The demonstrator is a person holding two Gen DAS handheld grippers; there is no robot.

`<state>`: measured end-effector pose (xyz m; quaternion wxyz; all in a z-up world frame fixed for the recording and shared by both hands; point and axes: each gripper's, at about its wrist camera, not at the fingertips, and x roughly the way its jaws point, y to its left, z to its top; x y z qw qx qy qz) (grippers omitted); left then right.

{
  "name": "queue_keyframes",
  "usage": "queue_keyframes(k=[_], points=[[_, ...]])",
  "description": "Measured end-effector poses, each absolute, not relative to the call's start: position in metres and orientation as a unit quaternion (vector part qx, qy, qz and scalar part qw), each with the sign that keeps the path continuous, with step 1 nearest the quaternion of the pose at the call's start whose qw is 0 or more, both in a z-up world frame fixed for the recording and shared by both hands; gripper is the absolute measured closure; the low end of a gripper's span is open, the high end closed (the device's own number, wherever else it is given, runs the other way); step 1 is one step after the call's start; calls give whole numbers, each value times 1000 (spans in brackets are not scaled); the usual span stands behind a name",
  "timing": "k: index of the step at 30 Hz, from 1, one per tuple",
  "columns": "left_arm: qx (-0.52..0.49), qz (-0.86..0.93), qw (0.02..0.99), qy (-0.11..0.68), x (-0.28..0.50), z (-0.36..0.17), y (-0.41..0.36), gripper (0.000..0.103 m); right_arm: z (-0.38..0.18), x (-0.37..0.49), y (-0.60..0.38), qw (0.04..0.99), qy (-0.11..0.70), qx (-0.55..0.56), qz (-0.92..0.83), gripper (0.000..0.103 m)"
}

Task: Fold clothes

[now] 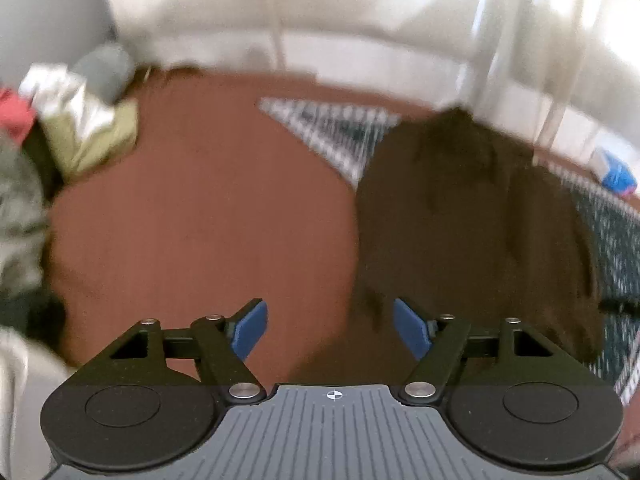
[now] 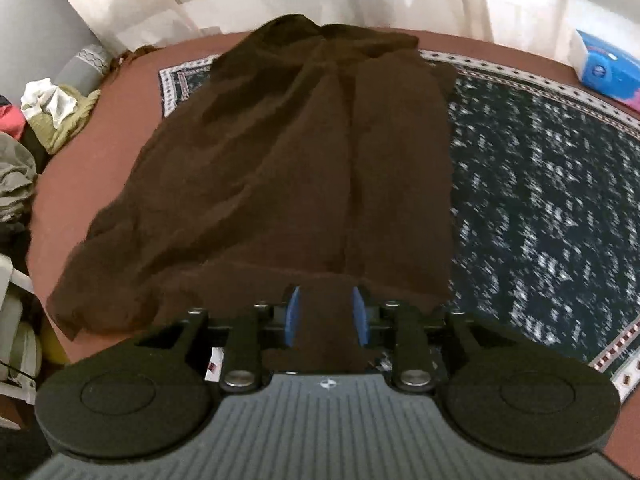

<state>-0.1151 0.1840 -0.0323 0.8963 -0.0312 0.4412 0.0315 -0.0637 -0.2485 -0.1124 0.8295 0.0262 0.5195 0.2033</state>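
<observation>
A dark brown garment [image 2: 300, 160] lies spread lengthwise, partly on a dark patterned mat [image 2: 540, 180] and partly on the reddish-brown surface [image 2: 72, 184]. My right gripper [image 2: 326, 296] stands at its near edge, jaws partly apart. A fold of the brown cloth sits loosely between the blue pads [image 2: 294, 312]. In the left wrist view the same garment [image 1: 472, 220] lies to the right. My left gripper [image 1: 330, 312] hovers over the bare surface [image 1: 200, 200] just left of the garment's near corner, wide open with nothing between its pads [image 1: 250, 330].
A pile of other clothes [image 2: 60, 116], olive, white and red, sits at the far left [image 1: 80, 128]. A blue and white tissue pack [image 2: 604, 68] lies at the far right edge. White curtains [image 1: 320, 12] hang behind the surface.
</observation>
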Motion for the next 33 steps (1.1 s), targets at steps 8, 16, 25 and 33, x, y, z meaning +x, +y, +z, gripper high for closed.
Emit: queue_keyframes(k=[8, 16, 25, 33], points=[[-33, -30, 904, 426, 41, -76, 187, 17, -87, -31, -199, 848, 490, 3, 200, 61], [-57, -91, 860, 499, 67, -145, 196, 17, -43, 24, -131, 867, 441, -57, 224, 49], [-111, -143, 828, 532, 59, -175, 203, 78, -40, 70, -60, 842, 446, -112, 283, 48], [-84, -167, 853, 488, 36, -158, 195, 103, -58, 89, 6, 785, 494, -131, 350, 45]])
